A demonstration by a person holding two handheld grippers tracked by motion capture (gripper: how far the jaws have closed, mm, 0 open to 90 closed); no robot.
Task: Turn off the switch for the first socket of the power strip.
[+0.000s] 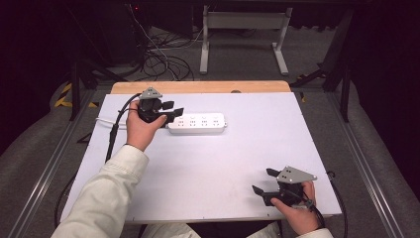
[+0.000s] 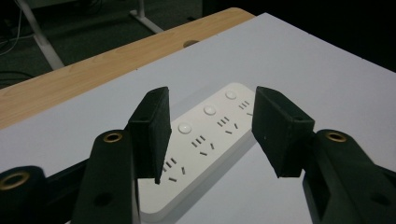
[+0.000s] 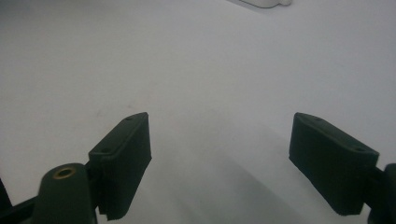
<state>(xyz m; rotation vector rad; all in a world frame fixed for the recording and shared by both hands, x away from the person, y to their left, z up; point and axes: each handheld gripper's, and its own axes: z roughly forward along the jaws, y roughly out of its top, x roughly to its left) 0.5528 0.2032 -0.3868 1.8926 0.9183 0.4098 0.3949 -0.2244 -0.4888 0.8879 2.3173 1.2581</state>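
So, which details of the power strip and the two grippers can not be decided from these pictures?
- Near end of the power strip: in the left gripper view, hidden behind the left gripper and cut off by the bottom edge.
- Its cord and plug: in the high view, the left gripper and hand cover that end.
- Its switch positions: too small in the high view.
- From the right gripper, the strip's corner is cut off by the top edge.

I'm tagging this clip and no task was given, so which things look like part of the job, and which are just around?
Likely in the job:
- white power strip
- left gripper, jaws open on either side of the strip's end
- right gripper, jaws open above the bare table

Just around:
- cables on floor
- white stand
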